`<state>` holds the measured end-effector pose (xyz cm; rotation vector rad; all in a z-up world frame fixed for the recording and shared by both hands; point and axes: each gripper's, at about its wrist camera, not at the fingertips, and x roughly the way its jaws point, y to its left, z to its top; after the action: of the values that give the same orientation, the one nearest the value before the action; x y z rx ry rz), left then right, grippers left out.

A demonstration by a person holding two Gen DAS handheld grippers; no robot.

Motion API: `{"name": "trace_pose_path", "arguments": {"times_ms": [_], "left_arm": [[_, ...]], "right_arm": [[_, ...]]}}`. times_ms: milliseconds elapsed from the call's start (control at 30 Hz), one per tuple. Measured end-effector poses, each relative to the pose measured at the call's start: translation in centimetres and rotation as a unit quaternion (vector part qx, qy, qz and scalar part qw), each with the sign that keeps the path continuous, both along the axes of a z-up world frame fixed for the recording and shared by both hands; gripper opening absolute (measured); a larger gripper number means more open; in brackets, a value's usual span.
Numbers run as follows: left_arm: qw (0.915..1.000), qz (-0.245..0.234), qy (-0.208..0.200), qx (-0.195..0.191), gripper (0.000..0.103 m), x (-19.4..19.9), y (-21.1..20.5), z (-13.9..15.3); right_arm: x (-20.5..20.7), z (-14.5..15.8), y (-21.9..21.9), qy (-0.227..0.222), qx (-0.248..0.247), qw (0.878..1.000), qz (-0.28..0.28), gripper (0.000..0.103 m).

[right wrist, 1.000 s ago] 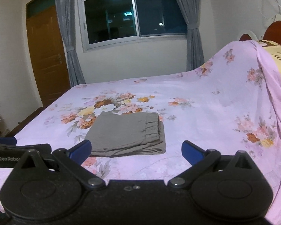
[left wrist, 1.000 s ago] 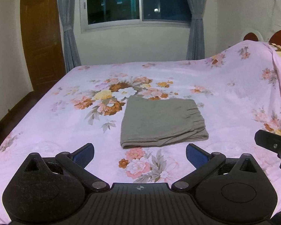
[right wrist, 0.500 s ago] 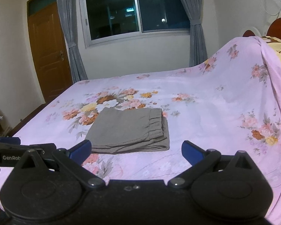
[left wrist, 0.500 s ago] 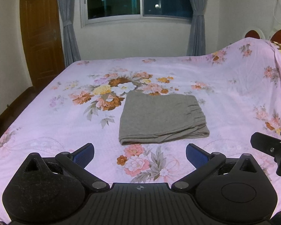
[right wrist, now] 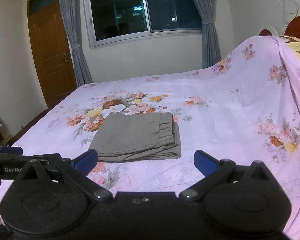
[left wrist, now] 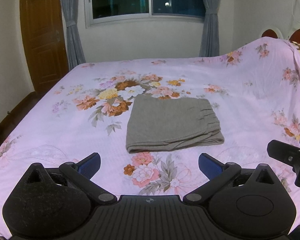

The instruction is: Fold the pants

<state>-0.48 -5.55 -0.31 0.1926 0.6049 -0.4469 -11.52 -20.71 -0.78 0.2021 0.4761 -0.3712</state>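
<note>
The grey pants lie folded into a flat rectangle on the pink floral bedspread, elastic waistband on the right. They also show in the right wrist view. My left gripper is open and empty, held back from the near edge of the pants. My right gripper is open and empty, just short of the pants' near edge. Part of the right gripper shows at the right edge of the left wrist view, and part of the left gripper shows at the left of the right wrist view.
The bedspread rises over pillows at the right, with a wooden headboard behind. A wooden door stands at the back left. A curtained window is on the far wall.
Both grippers have drawn back slightly from the pants and tilted a little. The pants have not moved. Both grippers stay open.
</note>
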Motion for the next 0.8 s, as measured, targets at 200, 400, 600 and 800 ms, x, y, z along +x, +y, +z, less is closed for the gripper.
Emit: {"name": "trace_pose_path", "arguments": {"times_ms": [200, 400, 600, 800], "left_arm": [[1.0000, 0.000, 0.001, 0.000, 0.103, 0.07, -0.14, -0.15], [1.0000, 0.004, -0.003, -0.001, 0.103, -0.10, -0.30, -0.16], [1.0000, 0.004, -0.005, -0.001, 0.103, -0.21, -0.25, -0.14], [1.0000, 0.003, -0.004, -0.001, 0.103, -0.19, -0.25, -0.15]], "right_arm": [[0.22, -0.20, -0.20, 0.002, 0.002, 1.000, -0.002, 0.103], [0.40, -0.28, -0.21, -0.001, 0.003, 1.000, -0.003, 0.103], [0.40, -0.39, 0.02, 0.000, 0.003, 1.000, -0.003, 0.103], [0.46, -0.37, 0.08, 0.000, 0.003, 1.000, -0.003, 0.103]]}}
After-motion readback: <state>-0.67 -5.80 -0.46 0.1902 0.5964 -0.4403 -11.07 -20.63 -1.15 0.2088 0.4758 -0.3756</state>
